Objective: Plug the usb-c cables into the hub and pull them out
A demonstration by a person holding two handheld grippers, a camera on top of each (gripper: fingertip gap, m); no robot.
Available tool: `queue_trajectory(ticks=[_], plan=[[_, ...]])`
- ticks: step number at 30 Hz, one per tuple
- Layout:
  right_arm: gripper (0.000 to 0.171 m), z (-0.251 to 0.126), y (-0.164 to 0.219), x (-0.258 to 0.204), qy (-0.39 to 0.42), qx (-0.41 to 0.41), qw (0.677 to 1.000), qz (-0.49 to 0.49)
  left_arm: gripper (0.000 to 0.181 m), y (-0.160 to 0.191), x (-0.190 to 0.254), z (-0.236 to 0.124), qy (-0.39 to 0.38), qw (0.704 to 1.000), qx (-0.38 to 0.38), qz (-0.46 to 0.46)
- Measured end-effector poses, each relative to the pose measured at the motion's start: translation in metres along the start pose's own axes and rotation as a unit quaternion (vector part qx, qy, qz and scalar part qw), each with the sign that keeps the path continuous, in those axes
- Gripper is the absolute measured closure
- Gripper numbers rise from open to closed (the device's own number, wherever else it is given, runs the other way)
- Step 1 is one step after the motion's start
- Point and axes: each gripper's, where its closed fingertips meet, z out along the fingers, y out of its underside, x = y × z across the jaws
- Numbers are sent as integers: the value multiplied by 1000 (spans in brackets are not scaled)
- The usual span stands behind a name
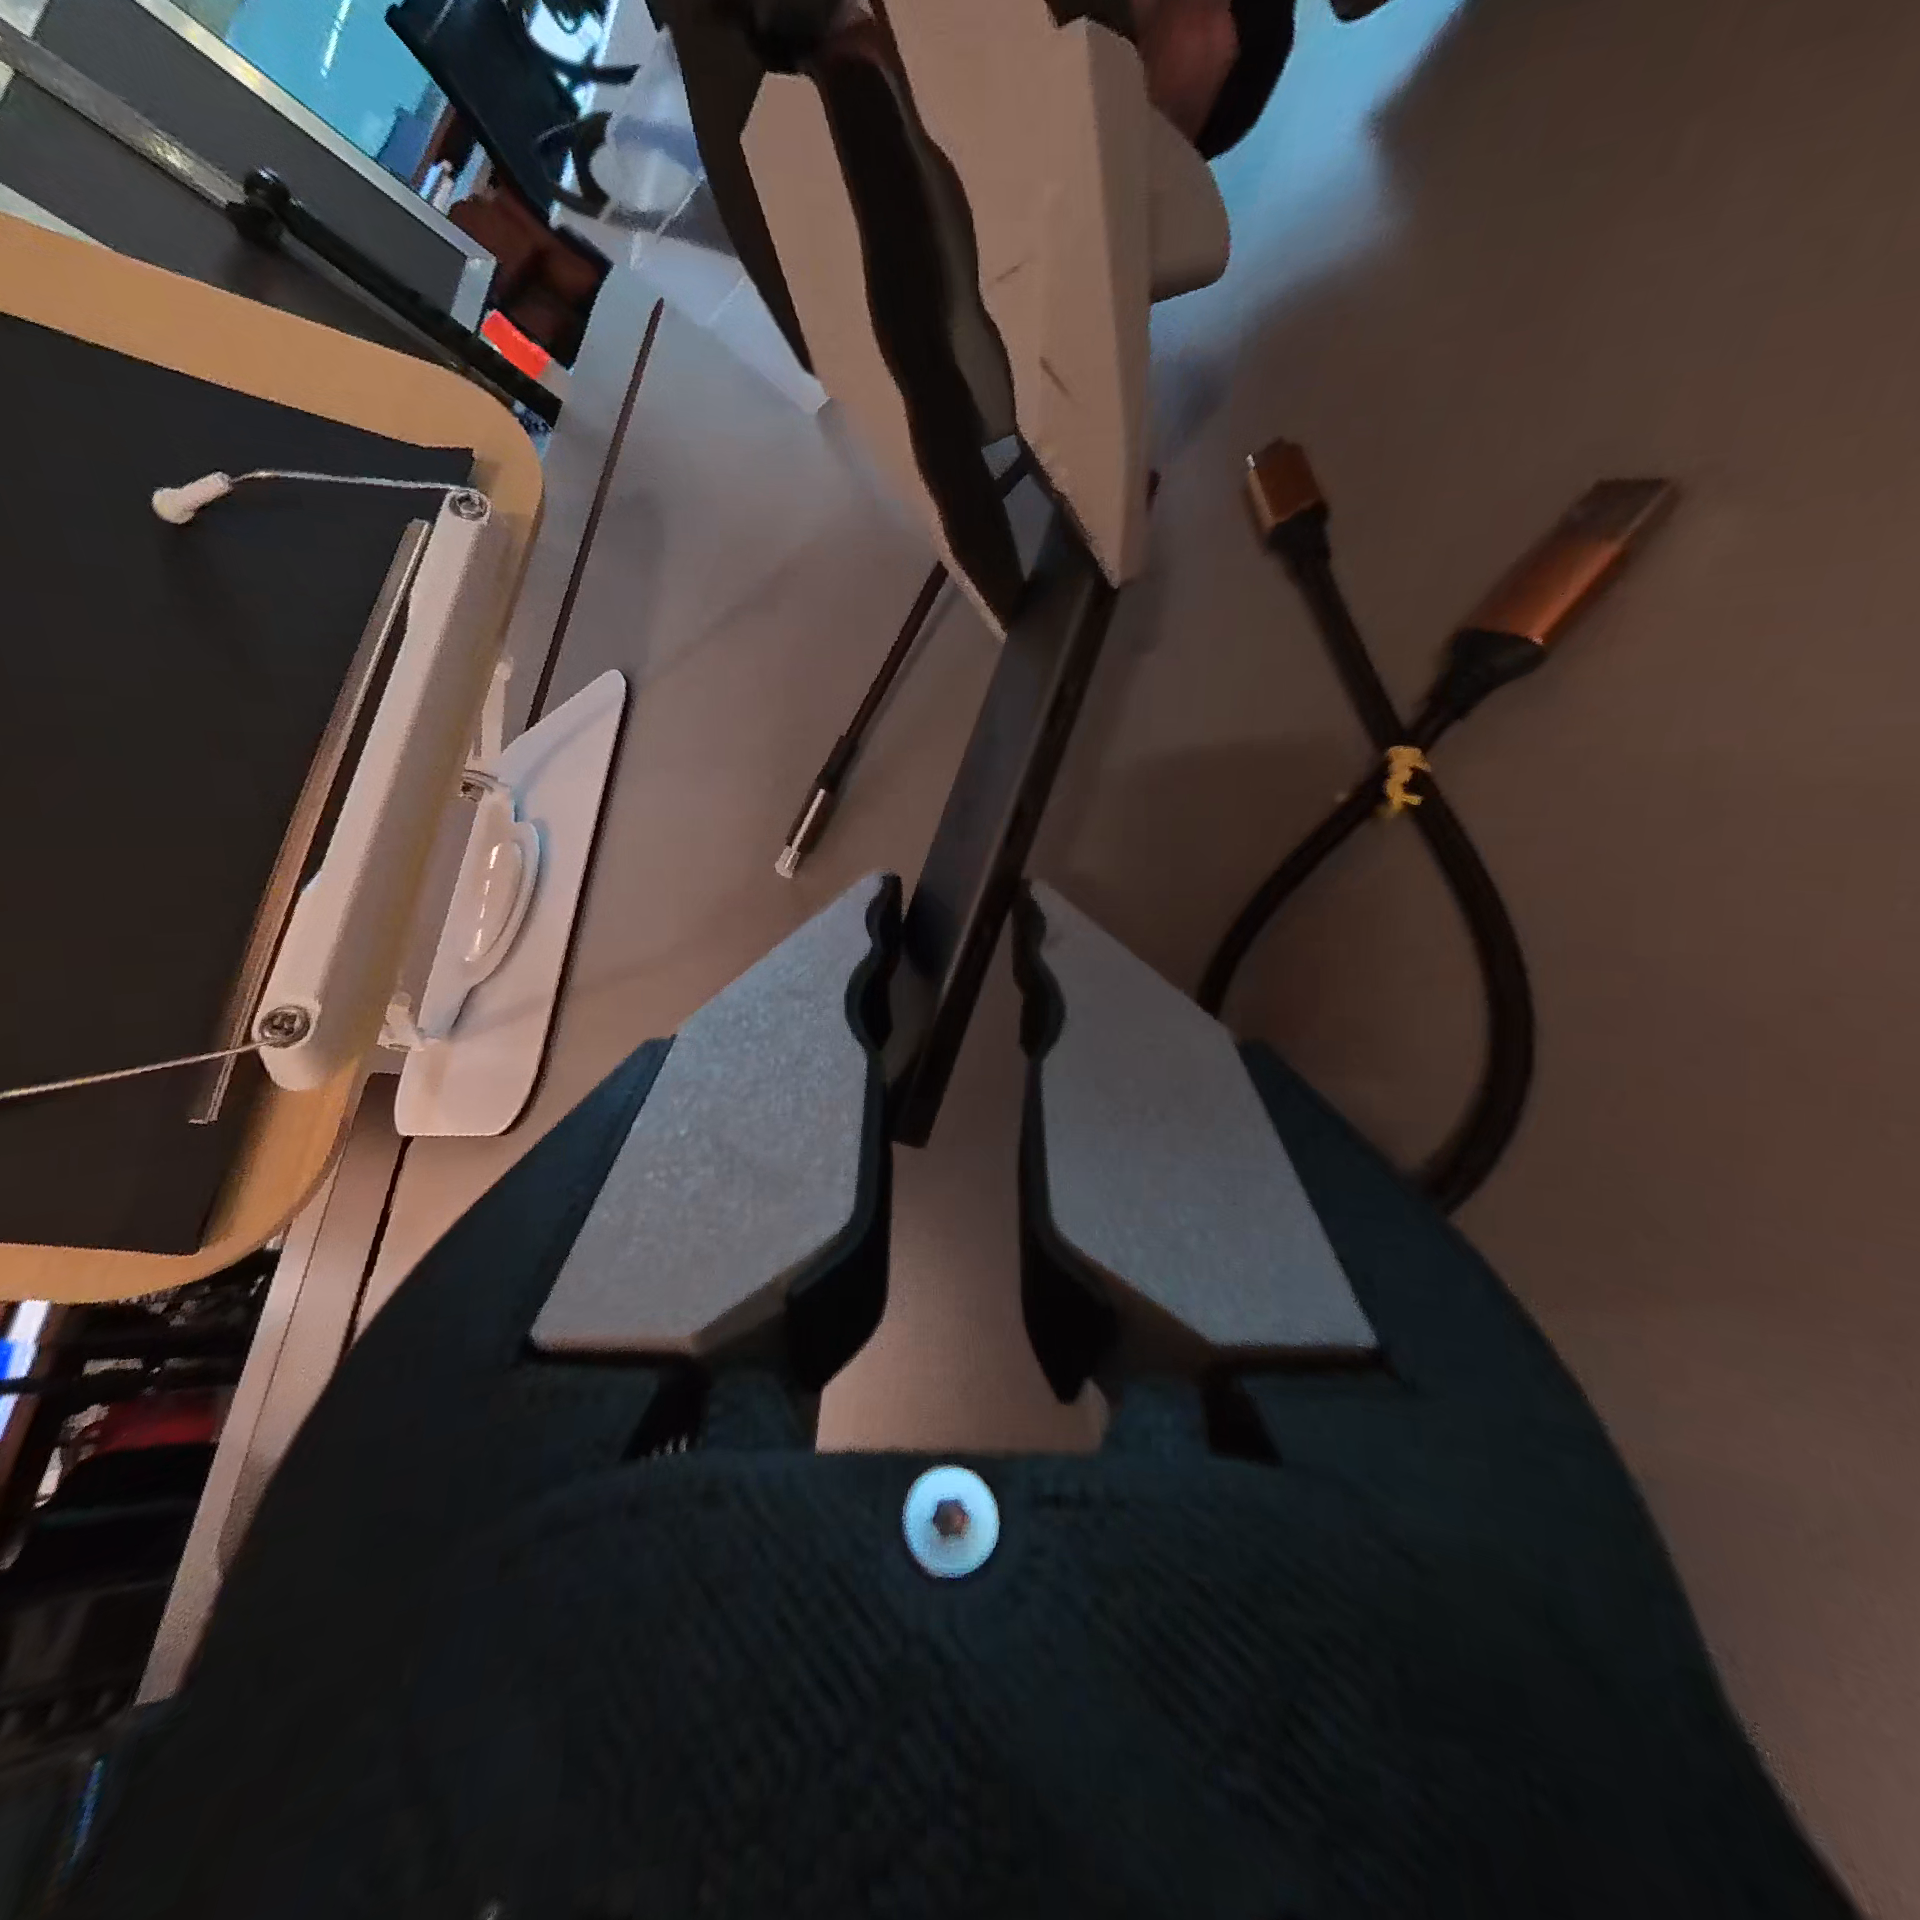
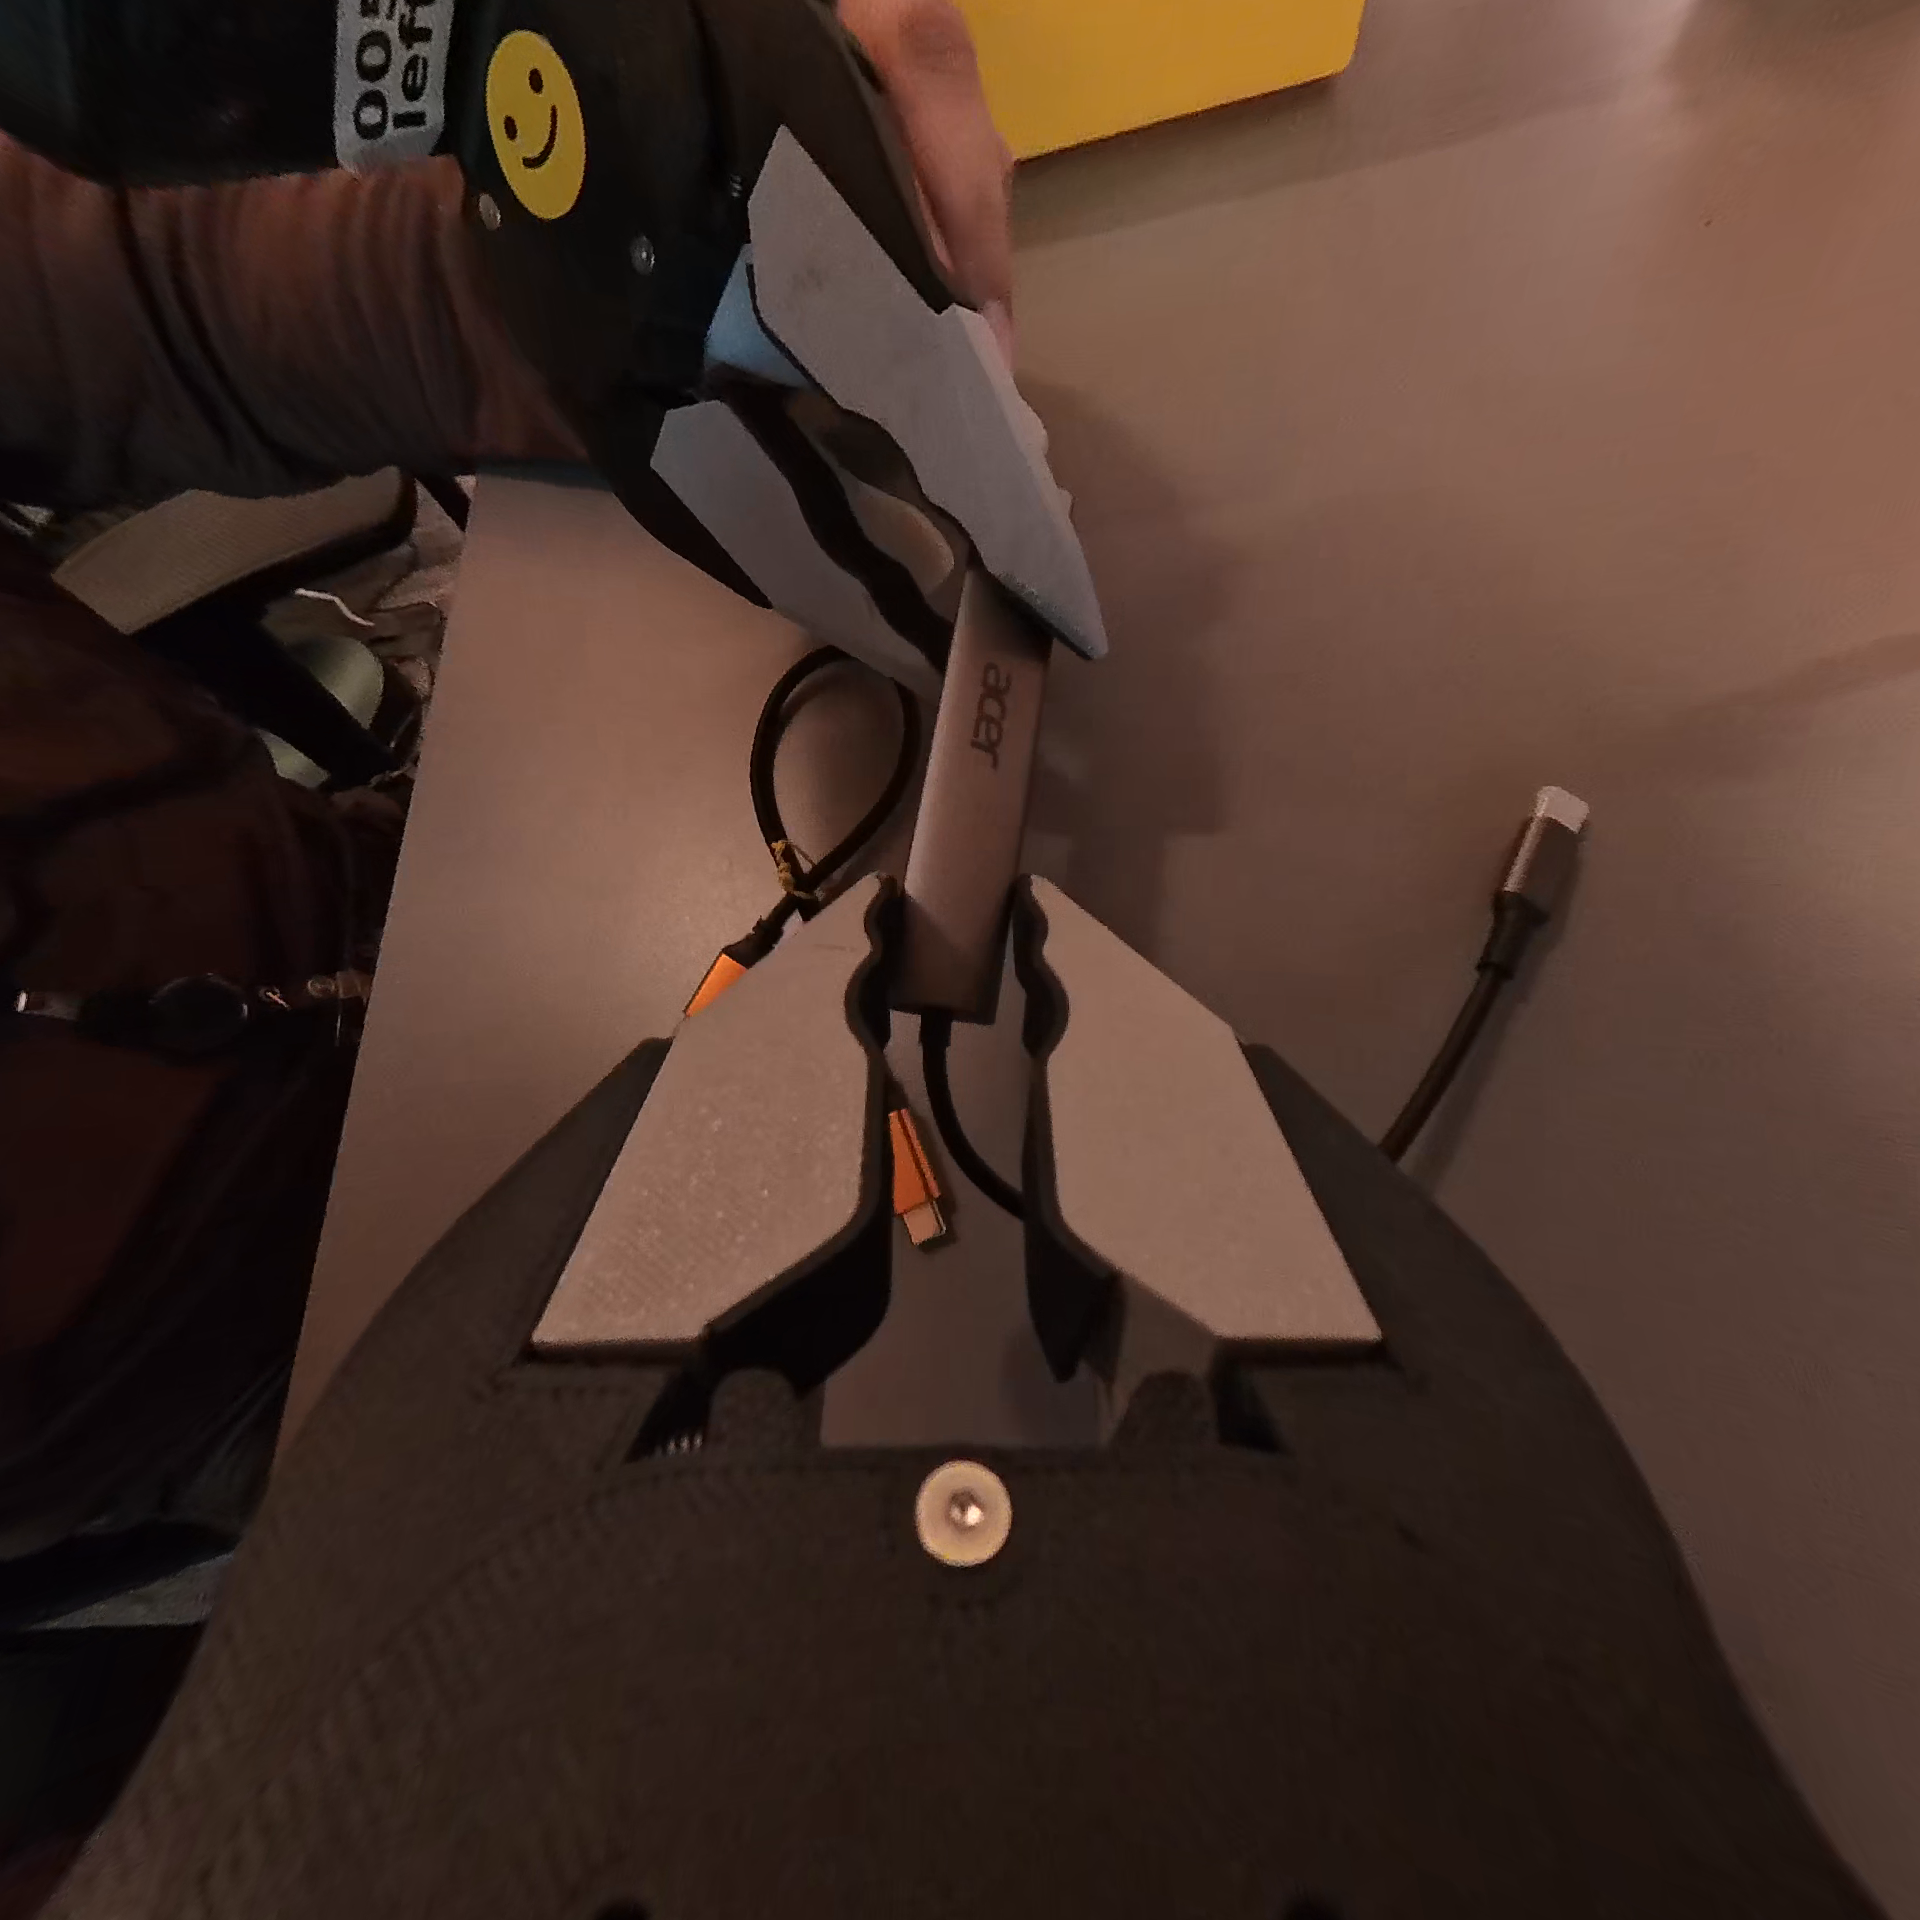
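A slim grey hub (image 1: 997, 748) is held on edge just above the grey table. My left gripper (image 1: 956, 904) is shut on its near end. My right gripper's fingers (image 1: 1049, 343) clamp its far end. In the right wrist view the hub (image 2: 977, 790) sits between my right gripper's (image 2: 956, 904) fingertips, and the left gripper's fingers (image 2: 935, 416) hold the other end. The hub's own black lead (image 2: 966, 1132) hangs from it. A black cable with a silver USB-C plug (image 1: 810, 821) (image 2: 1548, 831) lies loose on the table. A braided cable with orange plugs (image 1: 1548, 582) (image 2: 920, 1174) lies loose beside it.
A wooden board with a black mat (image 1: 156, 779) and a white mount (image 1: 488, 935) stands at the left table edge. A yellow object (image 2: 1164, 62) lies at the far side. A person's brown sleeve (image 2: 208, 312) is at the left. The table edge (image 2: 416, 831) runs close by. Spacing between my two grippers at the tips: around 5 cm.
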Motion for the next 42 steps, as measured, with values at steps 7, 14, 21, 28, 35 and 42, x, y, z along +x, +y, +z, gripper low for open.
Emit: queue_trajectory(ticks=[7, 14, 21, 28, 35, 42], plan=[[162, -11, -5, 27, 54, 31, 997, 49, 174, 13, 1, 5, 9, 998, -53, -24], [136, 0, -16, 24, 118, 20, 992, -49, 174, 27, -5, 11, -3, 995, -87, -47], [155, 6, -5, 53, 279, -70, 944, -163, 174, 12, -11, 3, -18, 998, -50, -46], [158, -3, -22, 42, 289, -31, 930, -224, 173, -5, -18, -10, -1, 995, 32, -95], [162, 3, -28, 25, 259, -9, 930, -261, 166, -15, -21, -18, -3, 992, 73, -106], [163, 4, -35, 13, 243, 11, 926, -289, 167, -17, -17, -18, 6, 992, 80, -93]])
